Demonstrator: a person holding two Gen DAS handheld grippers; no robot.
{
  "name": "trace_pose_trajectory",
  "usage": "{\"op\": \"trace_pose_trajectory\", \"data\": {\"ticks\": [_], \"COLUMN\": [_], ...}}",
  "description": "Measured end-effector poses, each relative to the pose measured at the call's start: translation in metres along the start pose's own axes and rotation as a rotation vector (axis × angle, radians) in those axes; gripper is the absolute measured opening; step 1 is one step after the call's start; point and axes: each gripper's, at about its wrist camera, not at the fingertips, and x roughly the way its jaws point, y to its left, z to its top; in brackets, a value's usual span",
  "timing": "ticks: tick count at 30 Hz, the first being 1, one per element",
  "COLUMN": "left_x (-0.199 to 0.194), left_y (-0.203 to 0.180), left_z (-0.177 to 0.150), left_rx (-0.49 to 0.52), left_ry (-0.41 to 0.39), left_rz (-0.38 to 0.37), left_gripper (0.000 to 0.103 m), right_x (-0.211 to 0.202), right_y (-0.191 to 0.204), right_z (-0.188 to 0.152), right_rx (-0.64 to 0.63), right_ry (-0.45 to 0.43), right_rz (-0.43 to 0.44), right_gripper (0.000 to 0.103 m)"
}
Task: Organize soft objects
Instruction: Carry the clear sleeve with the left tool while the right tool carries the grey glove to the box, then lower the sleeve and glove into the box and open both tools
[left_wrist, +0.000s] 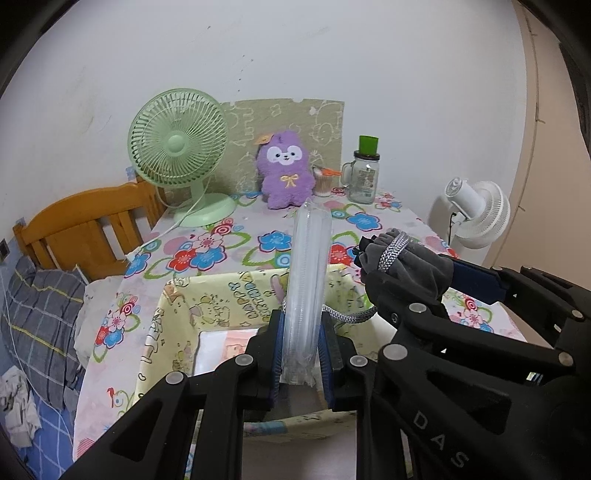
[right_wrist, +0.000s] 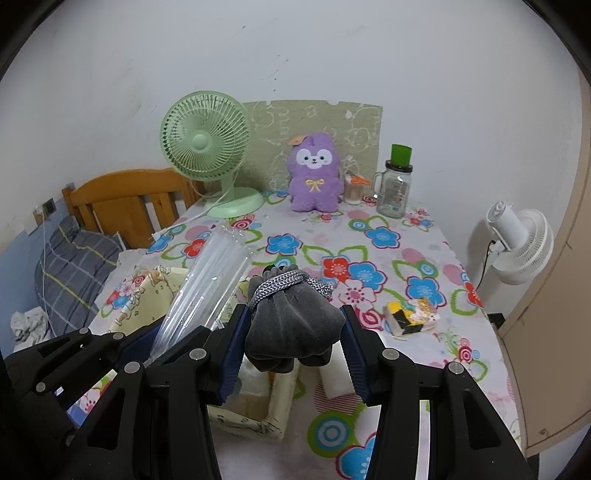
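Note:
My left gripper (left_wrist: 301, 354) is shut on a clear plastic sleeve of stacked cups (left_wrist: 306, 280) and holds it upright over the yellow fabric storage box (left_wrist: 177, 306). My right gripper (right_wrist: 293, 339) is shut on a grey drawstring pouch (right_wrist: 291, 325) tied with a silver-grey cord, above the box's right edge (right_wrist: 255, 417). In the left wrist view the pouch (left_wrist: 406, 266) and right gripper sit just right of the sleeve. The sleeve also shows in the right wrist view (right_wrist: 207, 284). A purple plush toy (left_wrist: 284, 170) sits at the table's back.
On the flowered tablecloth (right_wrist: 369, 236): a green desk fan (left_wrist: 177, 147), a glass jar with green lid (left_wrist: 364, 173), a small cup of sticks (left_wrist: 323, 182), a yellow-black sponge packet (right_wrist: 410, 317). A wooden bed headboard (left_wrist: 85, 229) and pillow lie left; a white fan (right_wrist: 517, 243) stands right.

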Motion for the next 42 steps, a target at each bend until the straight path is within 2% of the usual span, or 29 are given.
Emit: {"op": "trace_pose_trajectory", "data": {"ticks": [20, 33, 35, 38, 41, 42], "left_x": [0.040, 0.051, 0.053, 0.051, 0.049, 0.048], "left_y": [0.049, 0.063, 0.063, 0.061, 0.061, 0.060], "left_z": [-0.015, -0.022, -0.022, -0.022, -0.021, -0.021], "left_rx": [-0.068, -0.101, -0.100, -0.097, -0.099, -0.100], "left_ry": [0.099, 0.129, 0.133, 0.136, 0.128, 0.124], "left_rz": [0.049, 0.057, 0.058, 0.050, 0.048, 0.048], "left_gripper": [0.018, 0.045, 0.052, 0.057, 0.064, 0.066], "right_x": [0.050, 0.069, 0.070, 0.072, 0.071, 0.070], "right_y": [0.042, 0.055, 0.056, 0.057, 0.056, 0.056], "right_z": [-0.003, -0.006, -0.006, -0.005, -0.004, -0.004], "right_rx": [-0.058, -0.071, -0.075, -0.087, -0.095, -0.096], "right_ry": [0.089, 0.123, 0.125, 0.139, 0.128, 0.120], "right_rz": [0.073, 0.100, 0.101, 0.093, 0.092, 0.087], "right_gripper": [0.052, 0.052, 0.054, 0.055, 0.065, 0.073]}}
